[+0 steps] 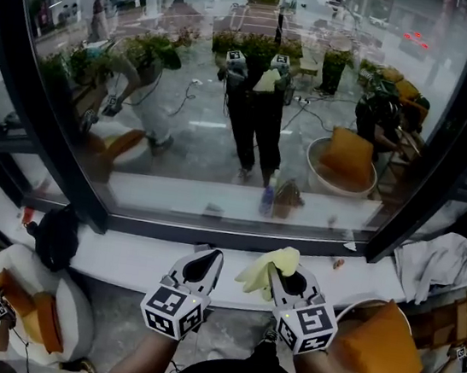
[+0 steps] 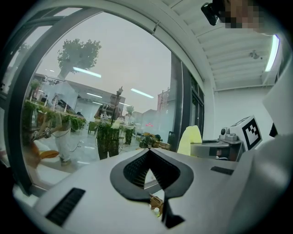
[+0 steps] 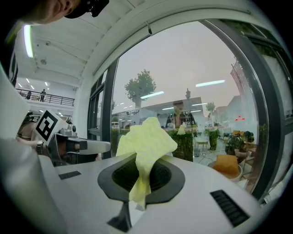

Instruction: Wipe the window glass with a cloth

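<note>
Pre-wipe: right gripper [image 1: 283, 276] clamped the yellow cloth [image 1: 265, 265], left gripper [image 1: 203, 265] sat closed, empty. Next, I'd guess, was pressing it onto the window glass [image 1: 181, 131].

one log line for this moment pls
left gripper: shut, empty | right gripper: shut on yellow cloth | window glass: not yet touched

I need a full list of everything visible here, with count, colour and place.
Large clear window glass: one, dark frame, straight ahead.
White window sill: one, under the glass.
Soft yellow-green cloth: one, bunched, low centre before the glass.
Black bag-like object: one, on the sill, left.
Crumpled pale grey fabric: one, on the sill, right.
Orange cushions: two, on round white seats, both lower corners.
Left tongs: one, white and black, shut, empty.
Right tongs: one, white and black, shut on the cloth.
</note>
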Action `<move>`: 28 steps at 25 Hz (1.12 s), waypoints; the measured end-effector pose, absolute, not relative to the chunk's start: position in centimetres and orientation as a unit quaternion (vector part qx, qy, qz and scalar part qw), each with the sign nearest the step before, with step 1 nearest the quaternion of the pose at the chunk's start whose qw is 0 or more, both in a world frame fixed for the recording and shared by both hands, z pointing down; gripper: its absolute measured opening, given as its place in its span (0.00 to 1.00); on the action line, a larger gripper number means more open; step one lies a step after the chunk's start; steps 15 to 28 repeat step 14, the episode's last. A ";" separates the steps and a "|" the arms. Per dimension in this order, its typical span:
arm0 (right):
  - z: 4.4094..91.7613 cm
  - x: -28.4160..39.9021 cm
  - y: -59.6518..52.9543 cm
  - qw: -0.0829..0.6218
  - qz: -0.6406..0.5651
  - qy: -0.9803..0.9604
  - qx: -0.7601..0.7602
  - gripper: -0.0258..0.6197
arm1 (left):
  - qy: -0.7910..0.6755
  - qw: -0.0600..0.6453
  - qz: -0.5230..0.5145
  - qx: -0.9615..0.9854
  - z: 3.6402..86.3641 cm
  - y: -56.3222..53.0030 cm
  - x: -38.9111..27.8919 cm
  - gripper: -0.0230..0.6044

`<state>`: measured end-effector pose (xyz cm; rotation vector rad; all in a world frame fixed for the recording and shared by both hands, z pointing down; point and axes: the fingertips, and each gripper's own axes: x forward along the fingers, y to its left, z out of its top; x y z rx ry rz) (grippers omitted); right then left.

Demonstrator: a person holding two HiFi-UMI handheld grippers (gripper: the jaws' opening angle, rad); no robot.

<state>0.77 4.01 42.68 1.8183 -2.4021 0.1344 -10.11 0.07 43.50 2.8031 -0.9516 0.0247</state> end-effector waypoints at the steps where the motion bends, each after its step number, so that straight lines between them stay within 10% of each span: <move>1: 42.7 0.8 4.1 0.062 0.045 -0.795 0.602 0.11 | -0.319 0.090 0.009 0.943 43.5 0.2 -10.0 0.05; 28: 42.7 2.8 5.8 0.053 0.052 -0.790 0.609 0.11 | -0.311 0.087 0.015 0.946 43.4 1.7 -8.0 0.05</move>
